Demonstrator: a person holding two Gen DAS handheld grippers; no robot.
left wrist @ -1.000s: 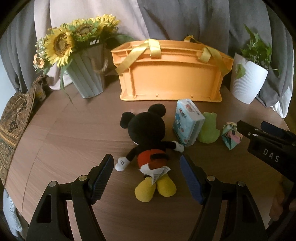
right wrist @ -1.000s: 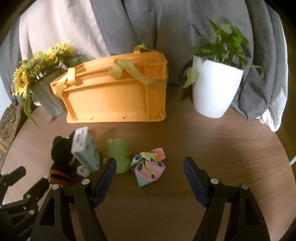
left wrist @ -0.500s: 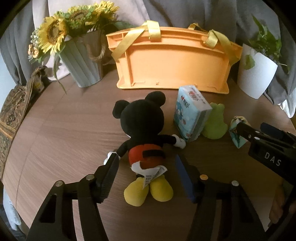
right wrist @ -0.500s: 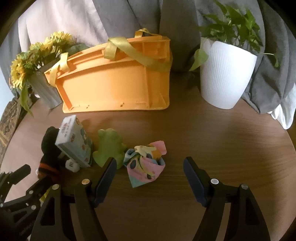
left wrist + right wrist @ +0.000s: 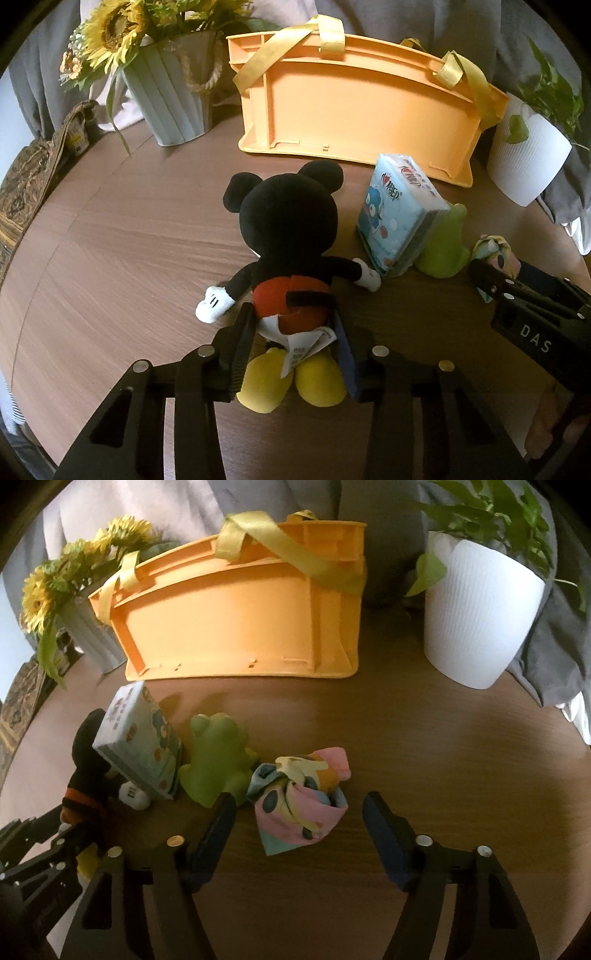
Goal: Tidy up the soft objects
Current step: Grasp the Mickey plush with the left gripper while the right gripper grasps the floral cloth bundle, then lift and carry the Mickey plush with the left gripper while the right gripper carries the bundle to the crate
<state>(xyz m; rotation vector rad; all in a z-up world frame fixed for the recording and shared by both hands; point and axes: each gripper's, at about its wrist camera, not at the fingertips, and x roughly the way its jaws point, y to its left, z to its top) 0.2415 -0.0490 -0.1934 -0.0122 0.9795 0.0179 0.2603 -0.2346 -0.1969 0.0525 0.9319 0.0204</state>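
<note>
Two tools are at work here, one in each of my hands. My left tool (image 5: 293, 341) has narrowed onto the mouse plush (image 5: 288, 258), its fingers pressing the red shorts at the hips, with the yellow feet below the grip and the black head stretching away in front of me on the tabletop (image 5: 110, 240). My right tool (image 5: 299, 823) stands wide, holding nothing, and the pastel cloth bundle (image 5: 301, 801) lies between its fingers. Just left of that tool sit the green frog toy (image 5: 218, 757) and the tissue pack (image 5: 142, 738), which leans on the frog. Straight ahead of both tools is the orange basket (image 5: 354, 107).

I judge the step in hand to be the pick-up of the plush. Whether the pinch is firm I cannot quite tell, since the paper tag hides part of it. Next I'd lift, carry forward over the basket's near wall, and let go inside.
</note>
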